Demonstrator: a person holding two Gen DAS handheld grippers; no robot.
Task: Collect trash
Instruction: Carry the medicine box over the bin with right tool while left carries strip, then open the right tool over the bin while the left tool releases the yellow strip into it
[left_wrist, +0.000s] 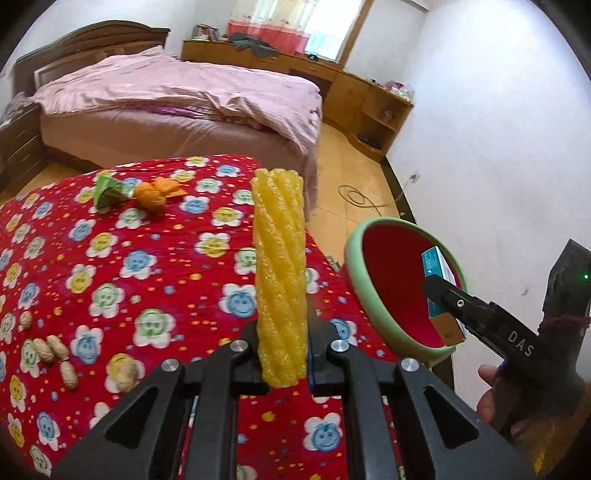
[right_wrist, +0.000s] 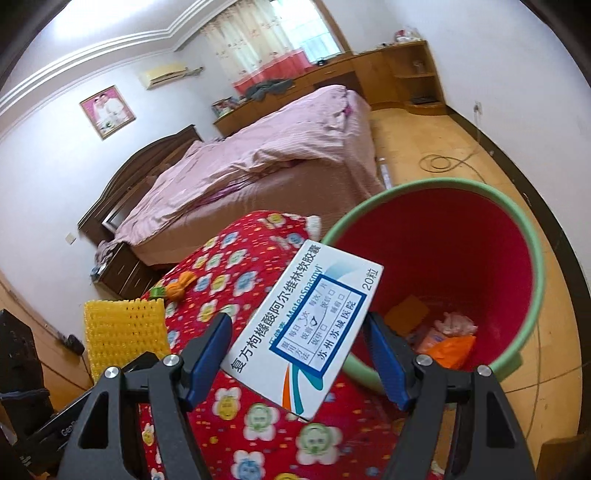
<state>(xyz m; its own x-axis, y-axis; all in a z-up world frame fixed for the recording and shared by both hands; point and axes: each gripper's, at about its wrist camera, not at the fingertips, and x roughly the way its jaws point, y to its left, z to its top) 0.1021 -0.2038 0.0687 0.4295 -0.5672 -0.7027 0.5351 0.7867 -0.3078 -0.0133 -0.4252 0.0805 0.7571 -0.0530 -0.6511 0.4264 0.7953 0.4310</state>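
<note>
My left gripper (left_wrist: 282, 328) is shut on a yellow foam net sleeve (left_wrist: 280, 273), held upright above the red flowered cloth (left_wrist: 147, 277). The sleeve also shows in the right wrist view (right_wrist: 123, 338). My right gripper (right_wrist: 299, 350) holds a white and blue medicine box (right_wrist: 303, 328) between its blue pads (right_wrist: 208, 350), at the rim of the red bin with a green rim (right_wrist: 443, 266). The same box (left_wrist: 439, 291) and bin (left_wrist: 388, 280) show in the left wrist view, with the right gripper (left_wrist: 454, 302) over the bin's mouth.
On the cloth lie several peanuts (left_wrist: 55, 354), a green carton (left_wrist: 109, 188) and orange peel (left_wrist: 155, 194). The bin holds orange and pink wrappers (right_wrist: 447, 339). A bed with pink covers (left_wrist: 177, 96) stands beyond, a cable (left_wrist: 358, 199) on the wooden floor.
</note>
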